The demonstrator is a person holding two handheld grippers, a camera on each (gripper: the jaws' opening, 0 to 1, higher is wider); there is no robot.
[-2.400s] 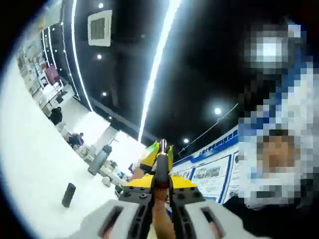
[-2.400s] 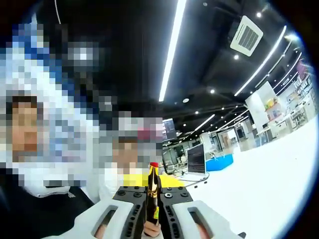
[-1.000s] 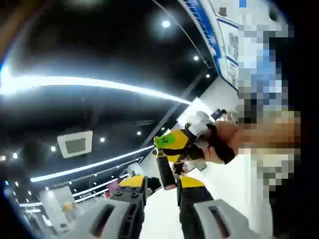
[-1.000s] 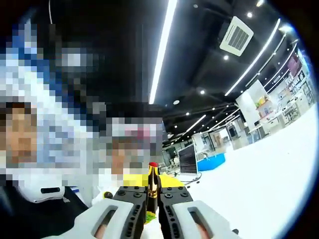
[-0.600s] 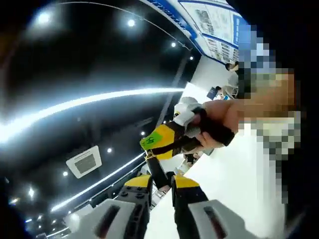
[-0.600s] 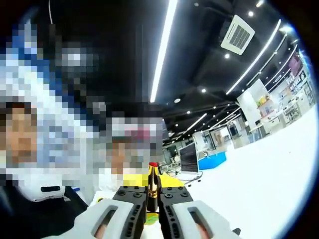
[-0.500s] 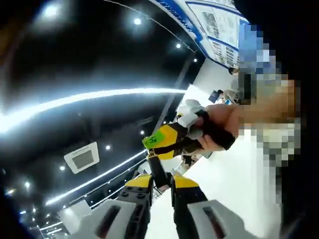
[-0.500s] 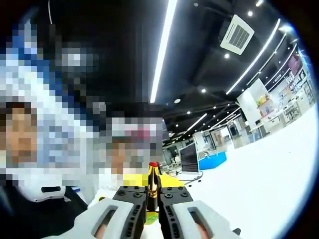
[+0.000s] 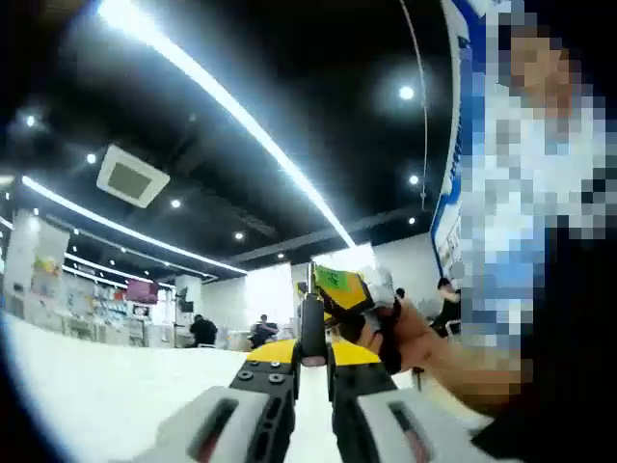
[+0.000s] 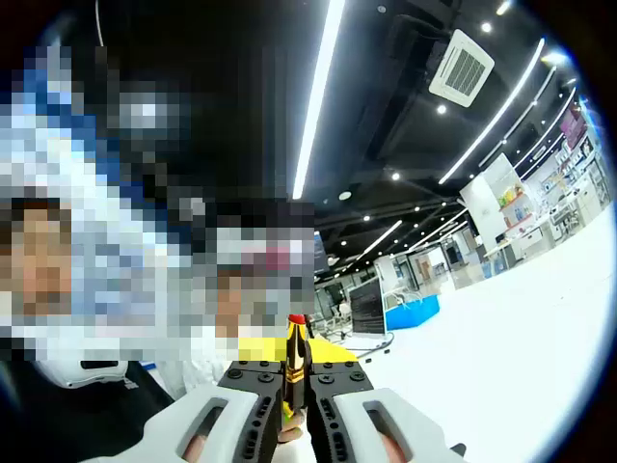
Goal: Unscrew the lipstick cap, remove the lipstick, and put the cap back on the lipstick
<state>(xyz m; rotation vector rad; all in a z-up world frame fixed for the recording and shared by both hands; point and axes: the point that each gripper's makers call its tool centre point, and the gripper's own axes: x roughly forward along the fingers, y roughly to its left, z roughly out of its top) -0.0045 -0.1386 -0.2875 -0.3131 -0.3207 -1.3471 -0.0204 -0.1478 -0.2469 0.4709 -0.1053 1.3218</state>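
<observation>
Left hand-held gripper [image 9: 311, 362] is clamping the cap [image 9: 311, 326] at lower centre, having swung level; right hand-held gripper [image 10: 294, 386] is gripping the lipstick [image 10: 294, 359], red tip exposed, recapping pending.

The right gripper [image 9: 337, 289] and the person's hand [image 9: 424, 347] crowd the left gripper's [image 9: 312, 359] right side.

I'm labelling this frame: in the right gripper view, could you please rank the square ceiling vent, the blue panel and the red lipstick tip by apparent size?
1. Square ceiling vent
2. Blue panel, though it is farther off
3. Red lipstick tip, smallest despite being nearest, held in the right gripper
</observation>
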